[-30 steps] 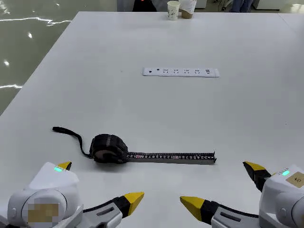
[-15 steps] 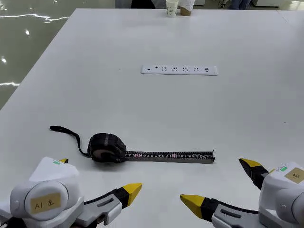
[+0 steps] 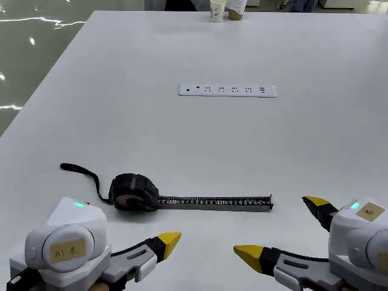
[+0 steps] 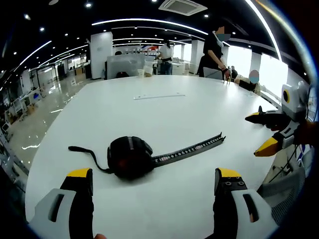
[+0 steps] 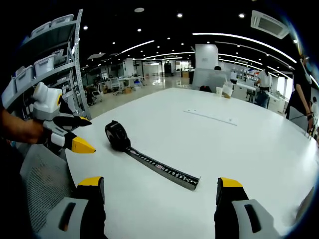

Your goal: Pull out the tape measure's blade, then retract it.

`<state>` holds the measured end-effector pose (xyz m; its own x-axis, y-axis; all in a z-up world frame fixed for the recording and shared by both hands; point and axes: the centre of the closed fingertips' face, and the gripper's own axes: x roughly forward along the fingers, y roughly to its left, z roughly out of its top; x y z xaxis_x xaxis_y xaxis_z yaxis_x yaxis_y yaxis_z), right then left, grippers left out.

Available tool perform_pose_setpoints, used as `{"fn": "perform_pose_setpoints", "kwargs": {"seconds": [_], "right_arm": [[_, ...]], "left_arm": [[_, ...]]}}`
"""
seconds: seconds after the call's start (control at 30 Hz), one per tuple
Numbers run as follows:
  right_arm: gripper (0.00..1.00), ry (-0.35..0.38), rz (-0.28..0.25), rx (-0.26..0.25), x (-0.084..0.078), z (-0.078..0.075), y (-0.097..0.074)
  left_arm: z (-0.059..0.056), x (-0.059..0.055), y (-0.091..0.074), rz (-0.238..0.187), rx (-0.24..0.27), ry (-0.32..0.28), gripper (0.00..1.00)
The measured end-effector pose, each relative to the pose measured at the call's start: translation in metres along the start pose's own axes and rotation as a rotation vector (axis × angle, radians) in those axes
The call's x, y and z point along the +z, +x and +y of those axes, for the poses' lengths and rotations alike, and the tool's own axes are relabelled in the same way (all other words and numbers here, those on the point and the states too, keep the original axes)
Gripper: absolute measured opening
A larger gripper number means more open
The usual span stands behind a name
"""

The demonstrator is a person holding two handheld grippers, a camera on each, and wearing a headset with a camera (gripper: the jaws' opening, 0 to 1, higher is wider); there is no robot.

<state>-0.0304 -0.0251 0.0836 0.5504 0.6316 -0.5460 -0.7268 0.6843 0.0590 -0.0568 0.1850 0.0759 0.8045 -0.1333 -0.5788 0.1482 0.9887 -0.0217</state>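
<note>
Black tape measure (image 3: 134, 192), blade (image 3: 215, 202) extended, white table (image 3: 182, 139), left tongs (image 4: 153, 174) and right tongs (image 5: 160, 182) spread

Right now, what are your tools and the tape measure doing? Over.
Left tool open, right tool open, both empty. Black round tape measure on white table, blade out, untouched. White power strip beyond, not blocking.

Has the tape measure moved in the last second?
No. The tape measure sits just as far from the power strip as before; the whole view shifted slightly.
</note>
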Motion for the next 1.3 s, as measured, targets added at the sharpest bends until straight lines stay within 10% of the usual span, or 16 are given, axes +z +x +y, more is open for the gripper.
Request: {"fn": "perform_pose_setpoints", "kwargs": {"seconds": [1.3], "right_arm": [[0.68,-0.23,0.155,0.163,-0.022,-0.036,0.042]], "left_arm": [[0.027,-0.001,0.063,0.039,0.077,-0.114,0.92]]}}
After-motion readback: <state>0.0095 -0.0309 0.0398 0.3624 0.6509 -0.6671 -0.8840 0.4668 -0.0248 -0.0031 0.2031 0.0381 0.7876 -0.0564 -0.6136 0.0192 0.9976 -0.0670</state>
